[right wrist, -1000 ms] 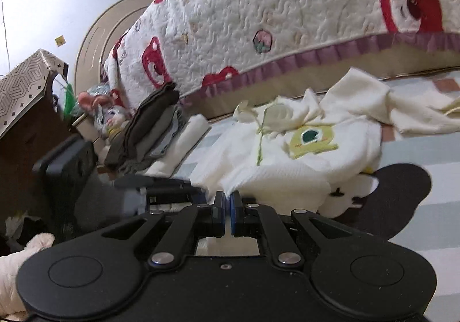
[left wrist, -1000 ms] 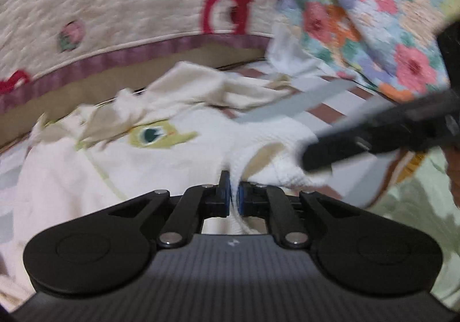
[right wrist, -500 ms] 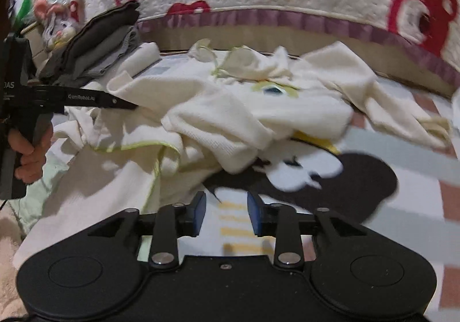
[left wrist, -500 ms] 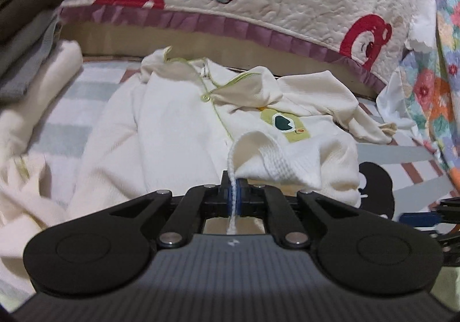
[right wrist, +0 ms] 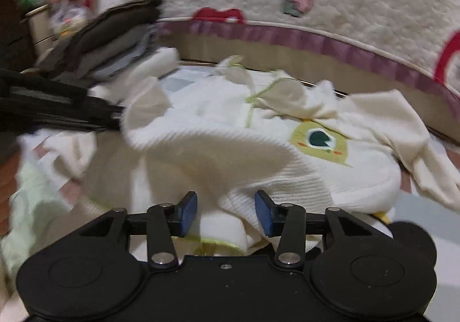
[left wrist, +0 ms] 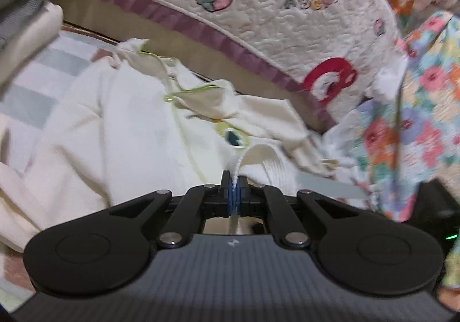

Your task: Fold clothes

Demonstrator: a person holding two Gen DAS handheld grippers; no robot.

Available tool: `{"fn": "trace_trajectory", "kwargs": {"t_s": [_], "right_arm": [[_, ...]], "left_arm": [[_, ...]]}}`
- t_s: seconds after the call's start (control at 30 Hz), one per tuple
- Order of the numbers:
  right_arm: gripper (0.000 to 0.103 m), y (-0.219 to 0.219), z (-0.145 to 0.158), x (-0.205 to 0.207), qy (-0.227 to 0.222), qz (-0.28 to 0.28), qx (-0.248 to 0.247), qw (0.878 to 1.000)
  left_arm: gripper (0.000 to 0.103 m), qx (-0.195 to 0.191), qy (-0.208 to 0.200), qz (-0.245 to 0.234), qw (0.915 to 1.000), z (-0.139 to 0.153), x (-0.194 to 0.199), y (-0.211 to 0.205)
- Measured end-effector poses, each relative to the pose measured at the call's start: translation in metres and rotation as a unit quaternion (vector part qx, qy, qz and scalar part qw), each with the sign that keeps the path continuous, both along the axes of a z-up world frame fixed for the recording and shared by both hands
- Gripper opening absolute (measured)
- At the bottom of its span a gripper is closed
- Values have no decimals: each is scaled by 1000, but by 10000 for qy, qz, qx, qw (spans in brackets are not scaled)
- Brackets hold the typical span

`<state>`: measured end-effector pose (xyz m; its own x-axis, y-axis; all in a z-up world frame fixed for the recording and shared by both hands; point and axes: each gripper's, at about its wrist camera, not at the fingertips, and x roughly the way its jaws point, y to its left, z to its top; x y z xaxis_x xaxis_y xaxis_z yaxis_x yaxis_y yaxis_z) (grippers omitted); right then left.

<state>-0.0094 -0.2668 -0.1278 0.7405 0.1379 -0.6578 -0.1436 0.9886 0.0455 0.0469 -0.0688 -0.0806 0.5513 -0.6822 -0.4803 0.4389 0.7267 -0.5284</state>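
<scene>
Cream knit top [right wrist: 287,158] lies rumpled on a striped mat [left wrist: 43,68] beside a quilted bedspread [left wrist: 273,14], one edge pinched and one gripper poised.

Clamped tight on a thin fold of the garment's ribbed hem, the left gripper [left wrist: 235,195] holds its edge raised, while the right gripper [right wrist: 225,212] hovers with pads spread wide around a bunched ridge of the same hem, gripping nothing. Judging by the creases, the work is at the straightening stage before any fold is made; the next move likely calls for the right pads to close on the hem so both ends can be drawn taut and flat. A stack of dark folded clothes [right wrist: 115,34] sits well apart.
</scene>
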Motion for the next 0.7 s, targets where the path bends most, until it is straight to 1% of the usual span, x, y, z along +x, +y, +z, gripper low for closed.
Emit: {"fn": "trace_trajectory", "kwargs": {"t_s": [0.03, 0.07, 0.13, 0.17, 0.2, 0.23, 0.27, 0.3, 0.37, 0.47, 0.53, 0.57, 0.63, 0.67, 0.7], "right_arm": [[50, 1, -1, -2, -69, -205, -35, 9998], [50, 2, -1, -4, -147, -423, -94, 9990], [49, 0, -1, -11, -271, -827, -295, 9958], [46, -2, -2, -13, -290, -973, -453, 9938], [26, -5, -2, -16, -308, -1118, -611, 9914], [14, -9, -2, -18, -335, -1238, -747, 9889], [9, -15, 0, -23, -405, -1327, -747, 9875], [5, -23, 4, -28, -499, -1407, -670, 9865], [5, -38, 13, -41, -712, -1527, -502, 9844], [4, -53, 34, -66, -1025, -1572, -303, 9818], [4, -64, 55, -83, -1321, -1701, -168, 9764], [3, -69, 69, -93, -1554, -1815, -298, 9706], [3, -77, 93, -111, -2001, -2113, -856, 9529], [3, -88, 96, -115, -2059, -2360, -1139, 9428], [3, -105, 92, -114, -1908, -2617, -1163, 9389]], "left_arm": [[2, 122, -103, -44, 9999, 5, -3, -3], [2, 149, -172, -72, 9997, 9, -6, -4], [2, 39, -247, -108, 9996, 15, -10, -4], [2, -16, -284, -126, 9995, 18, -13, -4], [2, -71, -322, -144, 9994, 21, -15, -4], [2, -126, -360, -162, 9991, 24, -17, -4], [2, -132, -384, -176, 9990, 25, -19, -5], [2, -105, -398, -187, 9990, 26, -19, -7], [2, -50, -428, -208, 9989, 26, -21, -10], [2, 151, -511, -310, 9981, 24, -27, -22], [2, 71, -589, -477, 9971, 26, -34, -31], [2, -59, -597, -581, 9965, 29, -37, -34], [2, -313, -618, -805, 9943, 33, -44, -40], [2, -343, -607, -925, 9933, 34, -47, -46], [4, -297, -551, -1094, 9920, 32, -50, -54]]}}
